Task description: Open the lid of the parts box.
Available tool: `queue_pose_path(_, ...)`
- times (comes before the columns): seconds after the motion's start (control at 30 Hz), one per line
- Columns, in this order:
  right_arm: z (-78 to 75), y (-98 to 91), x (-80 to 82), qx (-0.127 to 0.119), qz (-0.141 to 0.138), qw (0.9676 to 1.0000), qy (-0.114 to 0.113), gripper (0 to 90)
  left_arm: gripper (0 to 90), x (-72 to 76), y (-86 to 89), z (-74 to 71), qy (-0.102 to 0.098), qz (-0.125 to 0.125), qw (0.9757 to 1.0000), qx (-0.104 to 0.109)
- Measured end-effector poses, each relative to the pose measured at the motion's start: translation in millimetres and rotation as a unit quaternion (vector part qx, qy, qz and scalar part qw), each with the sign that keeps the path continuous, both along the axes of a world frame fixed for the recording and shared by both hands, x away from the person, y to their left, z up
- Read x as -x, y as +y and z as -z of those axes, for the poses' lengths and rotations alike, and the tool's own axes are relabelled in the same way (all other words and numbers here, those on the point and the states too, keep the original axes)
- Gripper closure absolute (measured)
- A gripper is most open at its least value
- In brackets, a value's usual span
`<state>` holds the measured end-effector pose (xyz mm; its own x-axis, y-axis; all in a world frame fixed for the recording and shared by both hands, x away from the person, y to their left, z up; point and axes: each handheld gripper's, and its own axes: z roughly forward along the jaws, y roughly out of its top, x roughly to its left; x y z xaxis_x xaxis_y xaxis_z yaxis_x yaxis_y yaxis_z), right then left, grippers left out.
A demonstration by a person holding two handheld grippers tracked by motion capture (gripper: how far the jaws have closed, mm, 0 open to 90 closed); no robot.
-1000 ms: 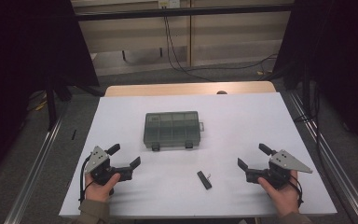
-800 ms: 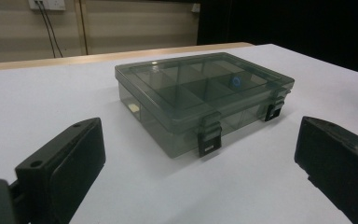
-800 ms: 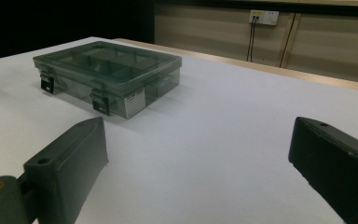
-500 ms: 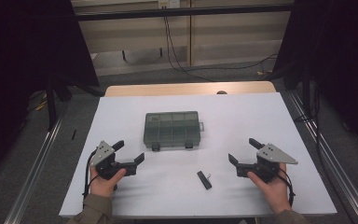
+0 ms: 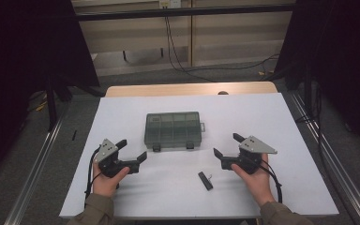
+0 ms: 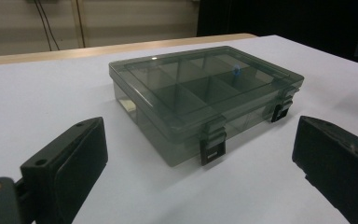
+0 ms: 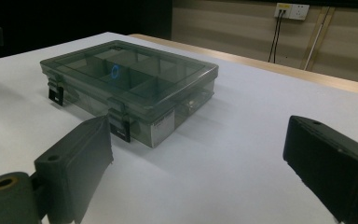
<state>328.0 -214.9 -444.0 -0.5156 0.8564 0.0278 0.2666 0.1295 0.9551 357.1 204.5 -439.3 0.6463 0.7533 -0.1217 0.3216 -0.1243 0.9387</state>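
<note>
A smoky transparent compartment box (image 5: 172, 130) lies closed at the middle of the white table, its two black latches facing the person. My left gripper (image 5: 132, 151) is open, held low at the box's near left corner, a short way off. In the left gripper view the box (image 6: 200, 98) lies ahead between the spread jaws. My right gripper (image 5: 227, 146) is open too, to the right of the box's near right corner. The right gripper view has the box (image 7: 128, 86) ahead and to the left. A small black oblong part (image 5: 205, 180) lies on the table near the front, between the hands.
The white table top (image 5: 262, 112) has a wooden strip (image 5: 187, 89) along its far edge. Metal rails (image 5: 37, 159) run along both sides of the table. Cables (image 5: 178, 42) hang against the back wall.
Both grippers have moved inward and forward toward the box's near corners. Box and small black part have stayed put.
</note>
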Motion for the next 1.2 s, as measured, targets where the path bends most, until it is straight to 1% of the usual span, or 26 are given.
queue_pose_path(0.03, 0.2, 1.4, -1.5, -0.005, 0.001, 1.0, 0.003, 7.4, 3.6, -1.0, -0.5, 0.3, 0.001, 0.0, 1.0, 0.0)
queue_pose_path(0.13, 0.8, 5.1, -5.3, -0.007, -0.001, 0.9999, 0.01, 7.9, 4.1, -2.8, -1.5, 1.1, 0.004, 0.0, 1.0, 0.002)
queue_pose_path(0.2, 2.1, 7.0, -7.2, 0.003, -0.002, 1.0, 0.009, 8.1, 4.4, -4.7, -1.4, 1.4, 0.006, 0.0, 1.0, -0.001)
queue_pose_path(0.3, 3.6, 9.4, -9.5, 0.002, -0.007, 0.9998, 0.016, 9.1, 5.1, -6.5, -1.8, 1.4, 0.007, -0.001, 1.0, -0.001)
queue_pose_path(0.37, 4.0, 11.1, -11.0, 0.0, -0.014, 0.9997, 0.019, 14.9, 6.8, -7.3, -2.0, 1.6, 0.009, 0.0, 1.0, -0.001)
queue_pose_path(0.43, 4.1, 11.9, -11.8, -0.001, -0.017, 0.9997, 0.02, 15.2, 7.9, -7.9, -2.3, 2.6, 0.014, -0.002, 0.9999, -0.004)
queue_pose_path(0.47, 4.2, 14.2, -13.3, -0.003, -0.019, 0.9995, 0.027, 17.3, 9.2, -8.4, -2.0, 3.0, 0.016, -0.002, 0.9998, -0.007)
queue_pose_path(0.53, 4.7, 15.9, -14.7, -0.006, -0.024, 0.9993, 0.029, 20.2, 12.3, -8.5, -2.0, 3.3, 0.017, -0.001, 0.9998, -0.011)
queue_pose_path(0.57, 5.1, 17.6, -15.5, -0.01, -0.024, 0.9991, 0.034, 21.3, 13.7, -8.6, -2.1, 3.2, 0.017, 0.0, 0.9998, -0.01)
queue_pose_path(0.6, 5.5, 18.7, -16.4, -0.007, -0.026, 0.999, 0.037, 24.5, 15.6, -8.7, -2.1, 3.1, 0.022, -0.002, 0.9997, -0.006)
queue_pose_path(0.63, 6.1, 19.6, -17.0, -0.002, -0.025, 0.999, 0.038, 26.9, 17.6, -9.5, -1.7, 3.1, 0.023, -0.002, 0.9997, -0.006)
queue_pose_path(0.7, 7.0, 21.4, -18.5, 0.002, -0.023, 0.9988, 0.044, 30.5, 22.1, -10.2, -1.5, 3.0, 0.025, -0.003, 0.9997, -0.007)
queue_pose_path(0.73, 7.0, 21.4, -18.5, 0.002, -0.023, 0.9988, 0.044, 30.5, 22.1, -11.1, -2.0, 3.2, 0.028, -0.004, 0.9996, -0.006)
queue_pose_path(0.77, 7.1, 22.6, -20.0, 0.008, -0.025, 0.9985, 0.048, 35.9, 25.6, -11.8, -2.3, 3.1, 0.031, -0.005, 0.9995, -0.008)
queue_pose_path(0.8, 7.1, 22.6, -20.0, 0.008, -0.025, 0.9985, 0.048, 35.9, 25.6, -12.8, -2.2, 3.0, 0.031, -0.003, 0.9994, -0.014)
queue_pose_path(0.83, 6.5, 24.2, -21.5, 0.011, -0.031, 0.9982, 0.051, 43.8, 30.8, -13.9, -2.8, 2.9, 0.032, -0.008, 0.9992, -0.024)
queue_pose_path(0.9, 6.2, 26.3, -23.2, 0.016, -0.033, 0.998, 0.052, 48.5, 38.4, -14.5, -2.9, 2.9, 0.032, -0.008, 0.9992, -0.024)
queue_pose_path(0.93, 6.3, 27.4, -23.9, 0.017, -0.035, 0.9978, 0.053, 50.3, 40.5, -15.1, -3.0, 2.8, 0.033, -0.009, 0.9991, -0.022)
queue_pose_path(0.97, 6.5, 28.5, -24.7, 0.017, -0.037, 0.9977, 0.055, 51.7, 43.2, -16.1, -2.8, 2.8, 0.041, -0.012, 0.9989, -0.021)
queue_pose_path(1.0, 6.5, 28.5, -24.7, 0.017, -0.037, 0.9977, 0.055, 51.7, 46.0, -16.1, -2.8, 2.8, 0.041, -0.012, 0.9989, -0.021)
queue_pose_path(1.03, 7.2, 29.7, -25.8, 0.019, -0.038, 0.9972, 0.061, 55.8, 48.3, -17.9, -1.8, 3.3, 0.049, -0.017, 0.9983, -0.026)
queue_pose_path(1.1, 7.5, 30.2, -26.2, 0.018, -0.039, 0.9968, 0.068, 58.6, 53.5, -19.3, -1.1, 3.7, 0.064, -0.021, 0.9975, -0.022)
queue_pose_path(1.13, 7.4, 30.4, -26.5, 0.02, -0.039, 0.9968, 0.067, 60.6, 55.9, -20.0, -1.1, 4.0, 0.07, -0.022, 0.9971, -0.02)
queue_pose_path(1.17, 7.4, 30.4, -26.5, 0.02, -0.039, 0.9968, 0.067, 60.6, 56.9, -20.0, -1.1, 4.0, 0.07, -0.022, 0.9971, -0.02)
queue_pose_path(1.2, 6.6, 30.7, -26.7, 0.028, -0.041, 0.9967, 0.065, 64.6, 58.8, -21.5, -0.7, 4.4, 0.067, -0.021, 0.9972, -0.026)
